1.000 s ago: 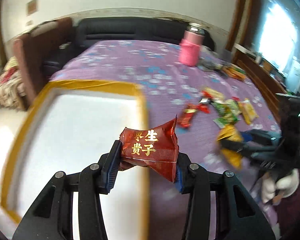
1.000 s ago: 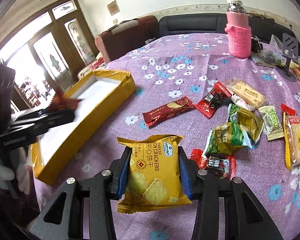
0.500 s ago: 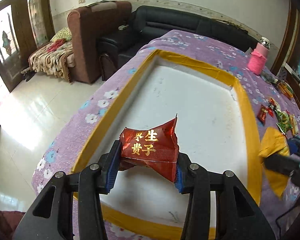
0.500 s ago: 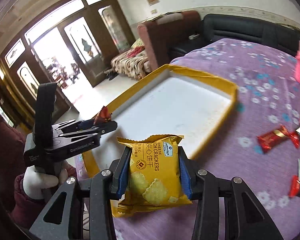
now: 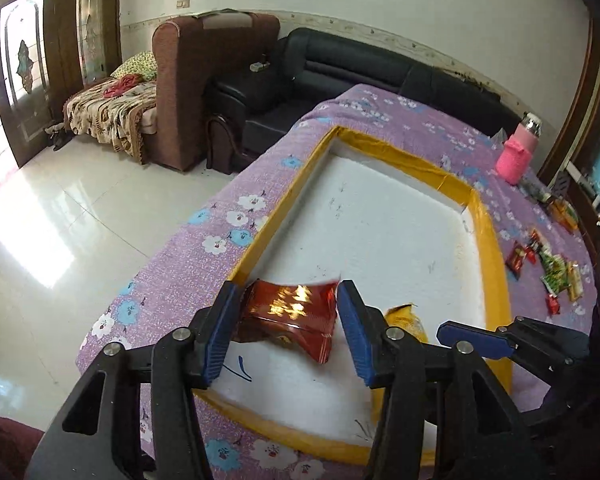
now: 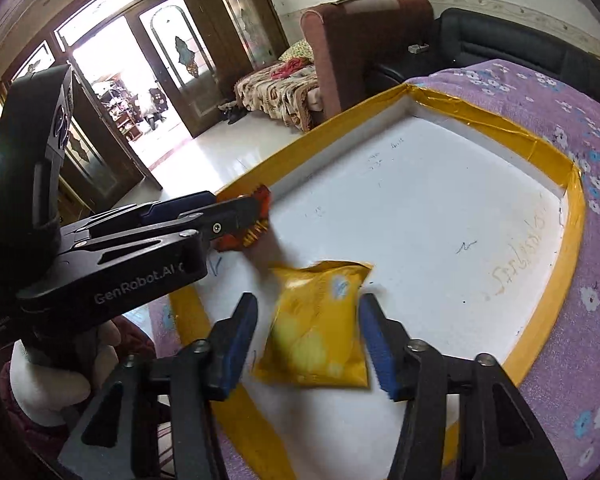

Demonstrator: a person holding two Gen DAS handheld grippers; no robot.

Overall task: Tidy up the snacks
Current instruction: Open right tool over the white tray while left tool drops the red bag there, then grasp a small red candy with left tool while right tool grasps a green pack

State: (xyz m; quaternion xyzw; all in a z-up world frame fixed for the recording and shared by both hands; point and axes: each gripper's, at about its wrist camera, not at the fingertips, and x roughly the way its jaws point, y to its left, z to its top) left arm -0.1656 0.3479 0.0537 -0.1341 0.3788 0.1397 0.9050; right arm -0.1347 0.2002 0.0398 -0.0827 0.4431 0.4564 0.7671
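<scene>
"GenRobot.AI" is printed on the left tongs (image 6: 256,210), opening around a red packet (image 5: 290,318). The right tongs (image 6: 308,344) are opening; the blurred yellow packet (image 6: 318,328) sits loose between them over the yellow-rimmed tray (image 6: 556,280).

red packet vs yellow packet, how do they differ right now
The red packet is glossy foil with gold print; the yellow packet is matte and larger. The red packet sits between the left gripper and its opening jaws; the yellow packet sits between the right gripper and its opening jaws, blurred, clear of both pads. Both are over the white floor of the yellow-rimmed box.
</scene>
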